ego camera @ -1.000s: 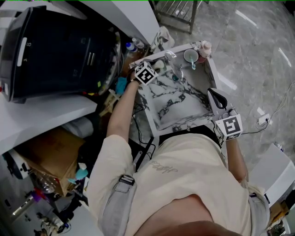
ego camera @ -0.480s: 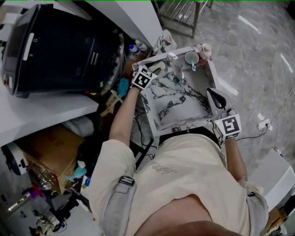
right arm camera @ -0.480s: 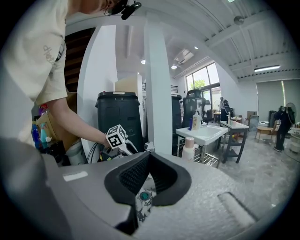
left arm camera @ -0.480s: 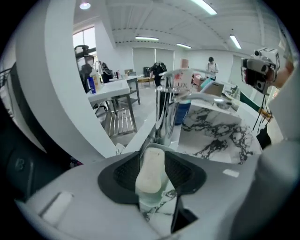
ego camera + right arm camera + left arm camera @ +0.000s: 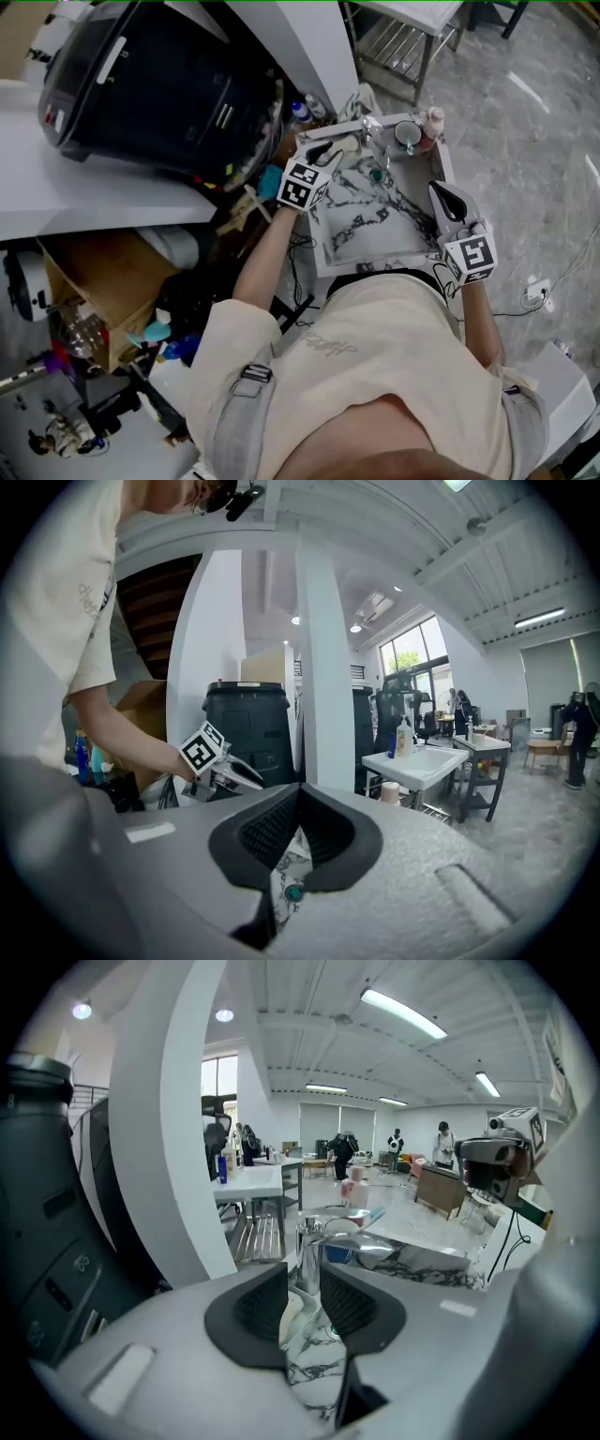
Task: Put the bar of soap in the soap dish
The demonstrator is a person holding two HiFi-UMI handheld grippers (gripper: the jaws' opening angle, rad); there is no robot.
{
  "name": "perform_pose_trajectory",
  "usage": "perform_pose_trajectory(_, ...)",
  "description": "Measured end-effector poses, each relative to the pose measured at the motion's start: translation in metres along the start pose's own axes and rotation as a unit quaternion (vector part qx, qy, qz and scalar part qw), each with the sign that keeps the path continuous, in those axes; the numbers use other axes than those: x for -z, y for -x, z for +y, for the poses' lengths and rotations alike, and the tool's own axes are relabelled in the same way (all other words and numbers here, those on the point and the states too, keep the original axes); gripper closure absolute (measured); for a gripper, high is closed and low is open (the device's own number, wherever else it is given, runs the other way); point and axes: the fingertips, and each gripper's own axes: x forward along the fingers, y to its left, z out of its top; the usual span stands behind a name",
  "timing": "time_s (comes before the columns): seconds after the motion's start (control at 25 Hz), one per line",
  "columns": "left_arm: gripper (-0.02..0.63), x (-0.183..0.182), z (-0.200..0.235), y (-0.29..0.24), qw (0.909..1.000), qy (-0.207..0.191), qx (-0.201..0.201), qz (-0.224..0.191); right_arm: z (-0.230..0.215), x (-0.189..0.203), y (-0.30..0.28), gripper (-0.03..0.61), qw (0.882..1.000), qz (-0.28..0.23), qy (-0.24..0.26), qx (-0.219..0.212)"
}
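Nearest to us, under the cream T-shirt (image 5: 375, 375), the right gripper (image 5: 439, 190) hangs over the near right edge of the marble tabletop (image 5: 375, 225). In its own view the fingers (image 5: 272, 832) meet at their tips with nothing between them; below the tips we see only marble veining and a green drain plug (image 5: 293, 891). Across the tabletop, the left gripper (image 5: 330, 152) reaches over the far left corner. Its fingers (image 5: 258, 1307) stand a little apart, and we see nothing clamped between them. Just past those tips lies a pale cream block, which we take to be the bar of soap (image 5: 346, 146). It sits at the tabletop's far left corner beside the faucet, and shows low in the left gripper view, partly behind the left finger. We cannot tell whether a soap dish sits under it. The chrome faucet (image 5: 373, 131) rises upright straight beyond the gap. To its right on the far edge stand a cup (image 5: 407, 135) with a toothbrush in it, and just beside that a pink bottle (image 5: 433, 120). Farther left, off the tabletop, a large black bin (image 5: 159, 84) leans.
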Motion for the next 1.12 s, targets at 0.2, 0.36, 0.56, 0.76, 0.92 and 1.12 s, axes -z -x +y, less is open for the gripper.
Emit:
perform_pose_trajectory(0.2, 0.571, -0.046, -0.010, 0.063, 0.9943, -0.012, -0.071, -0.079, 0.004, -0.015, -0.001, 0.577, 1.000, -0.019, 0.013, -0.014)
perform_pose_trajectory(0.36, 0.597, -0.074, -0.021, 0.112, 0.9857, 0.031, -0.095, -0.135, 0.013, -0.029, -0.001, 0.577, 0.999, -0.034, 0.029, -0.027)
perform_pose_trajectory(0.56, 0.597, -0.084, -0.031, 0.158, 0.9696, 0.141, -0.074, -0.186, 0.025, -0.056, 0.001, 0.577, 0.996, -0.065, 0.049, -0.042)
perform_pose_trajectory(0.76, 0.597, -0.083, -0.034, 0.197, 0.9552, 0.164, -0.111, -0.220, 0.035, -0.086, 0.007, 0.577, 0.991, -0.097, 0.072, -0.055)
perform_pose_trajectory(0.92, 0.597, -0.085, -0.042, 0.219, 0.9475, 0.161, -0.134, -0.242, 0.040, -0.115, 0.015, 0.577, 0.986, -0.129, 0.084, -0.062)
perform_pose_trajectory(1.12, 0.597, -0.094, -0.053, 0.237, 0.9472, 0.121, -0.164, -0.247, 0.049, -0.140, 0.018, 0.577, 0.981, -0.147, 0.109, -0.072)
